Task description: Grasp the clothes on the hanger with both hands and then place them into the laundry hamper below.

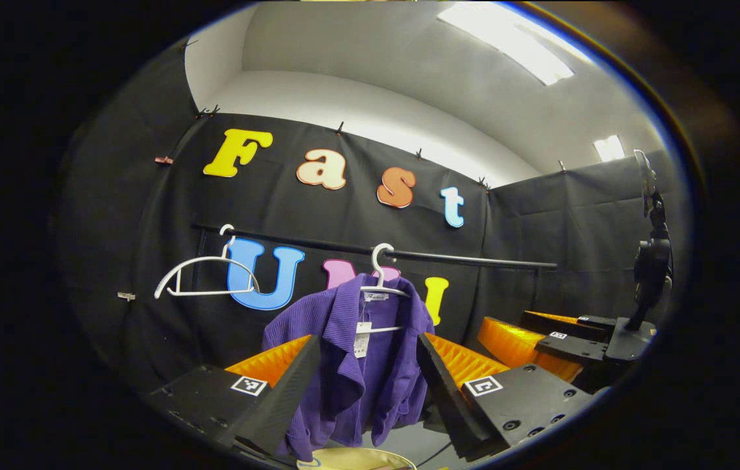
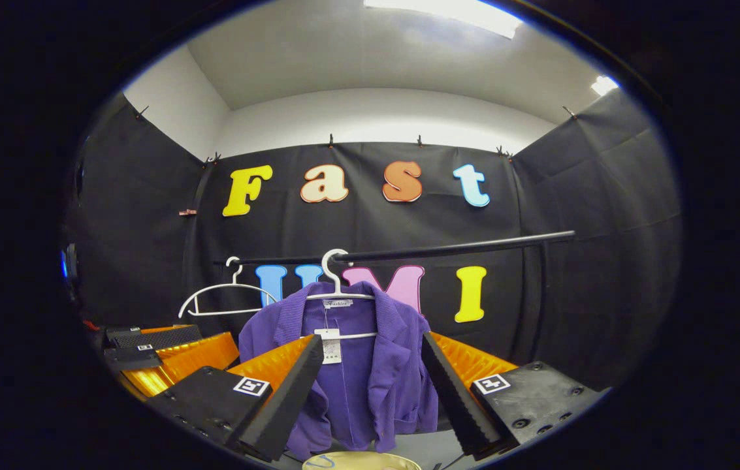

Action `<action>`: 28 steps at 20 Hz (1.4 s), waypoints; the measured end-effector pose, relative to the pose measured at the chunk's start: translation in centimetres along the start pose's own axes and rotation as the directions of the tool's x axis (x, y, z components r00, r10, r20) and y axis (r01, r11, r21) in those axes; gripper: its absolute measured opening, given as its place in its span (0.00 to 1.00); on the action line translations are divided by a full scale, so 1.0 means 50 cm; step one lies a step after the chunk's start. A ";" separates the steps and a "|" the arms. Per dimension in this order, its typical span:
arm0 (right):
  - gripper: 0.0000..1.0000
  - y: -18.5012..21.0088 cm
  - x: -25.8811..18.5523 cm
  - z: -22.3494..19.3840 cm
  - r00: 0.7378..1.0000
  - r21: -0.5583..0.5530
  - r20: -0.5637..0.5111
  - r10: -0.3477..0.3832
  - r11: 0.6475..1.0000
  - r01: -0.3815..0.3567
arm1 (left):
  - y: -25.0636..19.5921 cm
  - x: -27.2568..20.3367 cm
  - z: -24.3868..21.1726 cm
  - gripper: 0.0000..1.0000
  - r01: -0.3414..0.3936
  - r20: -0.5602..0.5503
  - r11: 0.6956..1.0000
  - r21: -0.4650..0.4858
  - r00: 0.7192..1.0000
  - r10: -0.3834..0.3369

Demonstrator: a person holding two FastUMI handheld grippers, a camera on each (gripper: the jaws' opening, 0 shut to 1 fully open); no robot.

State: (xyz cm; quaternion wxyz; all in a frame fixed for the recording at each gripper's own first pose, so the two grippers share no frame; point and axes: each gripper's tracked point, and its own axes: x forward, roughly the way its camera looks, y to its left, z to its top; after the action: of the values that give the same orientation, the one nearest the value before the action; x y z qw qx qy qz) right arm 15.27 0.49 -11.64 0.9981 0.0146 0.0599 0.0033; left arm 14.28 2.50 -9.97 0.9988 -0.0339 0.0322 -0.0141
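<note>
A purple ribbed jacket (image 1: 360, 365) (image 2: 363, 372) hangs on a white hanger (image 1: 379, 274) (image 2: 337, 277) from a black rail (image 1: 461, 258) (image 2: 448, 248). A white tag dangles at its collar. My left gripper (image 1: 364, 378) stands open, its fingers framing the jacket from a distance without touching it. My right gripper (image 2: 370, 385) is open too, aimed at the jacket's front and apart from it. The pale rim of the laundry hamper (image 1: 360, 458) (image 2: 362, 461) peeks in below the jacket. The right gripper (image 1: 539, 343) appears at the right of the left gripper view, and the left gripper (image 2: 160, 352) at the left of the right gripper view.
An empty white hanger (image 1: 203, 277) (image 2: 226, 297) hangs farther left on the same rail. A black stand with a device on it (image 1: 647, 274) rises at the right of the left gripper view. Black cloth walls close in the booth behind and to the sides.
</note>
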 end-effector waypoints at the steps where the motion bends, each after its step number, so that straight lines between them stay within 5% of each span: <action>1: 0.97 -0.011 0.029 -0.019 1.000 0.010 -0.010 0.014 1.000 -0.014 | 0.004 0.022 -0.012 0.94 -0.032 -0.002 0.999 -0.009 0.999 0.032; 11: 0.98 -0.063 0.279 -0.203 0.981 0.084 -0.112 0.160 0.985 -0.151 | 0.030 0.194 -0.219 0.93 -0.221 -0.168 0.975 0.018 0.961 0.221; 24: 0.96 -0.041 0.437 -0.293 0.957 0.116 -0.136 0.257 0.963 -0.242 | 0.102 0.316 -0.227 0.88 -0.384 -0.111 0.923 0.006 0.918 0.382; 26: 0.86 -0.046 0.460 -0.305 0.957 0.093 -0.135 0.256 0.965 -0.245 | 0.120 0.336 -0.220 0.84 -0.399 -0.096 0.917 0.000 0.913 0.397; 28: 0.59 -0.051 0.482 -0.314 0.956 0.100 -0.132 0.261 0.963 -0.249 | 0.150 0.348 -0.223 0.69 -0.430 -0.101 0.903 0.026 0.897 0.430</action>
State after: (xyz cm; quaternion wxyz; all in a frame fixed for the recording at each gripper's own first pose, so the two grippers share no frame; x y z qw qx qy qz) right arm 37.34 -1.42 -30.16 0.9809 0.0628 0.1295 0.1306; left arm 31.12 8.72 -22.71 0.9743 -0.0239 0.0911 0.2048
